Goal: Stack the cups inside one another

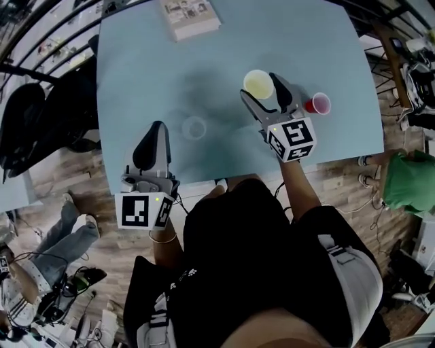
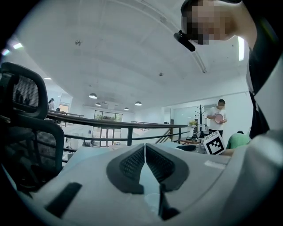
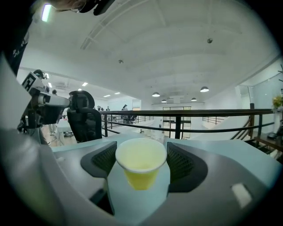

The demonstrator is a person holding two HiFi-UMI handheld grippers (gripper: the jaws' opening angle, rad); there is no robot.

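On the far left we see the left gripper (image 1: 158,128) over the near edge of the pale blue counter (image 1: 136,68), pointing away from us. In the left gripper view its jaws are clenched, the dark pads meeting at their tips with nothing between them (image 2: 144,148). Beyond them we see a black mesh office chair (image 2: 26,132) and a dark railing.

Just to the right of that gripper, and apart from it, the clear cup (image 1: 194,127) stands upright on the counter with its mouth up. It lies beside the left jaws, not between them. Further back, near the far edge of the counter, we can make out a book (image 1: 190,15) lying flat.

Moving right, the yellow cup (image 1: 258,83) stands upright with its mouth open, between the jaws of the right gripper (image 1: 260,86). In the right gripper view we look down the two pads and find the cup (image 3: 140,170) centred between them. Its rim meets the pad on either side, so we read the right gripper (image 3: 141,148) as grasping the yellow cup near its top. We cannot tell whether the cup's base rests on the counter or sits just above it.

Furthest right, the red cup (image 1: 318,104) stands upright on the counter near the right gripper's outer jaw, outside the jaws and apart from the yellow cup.
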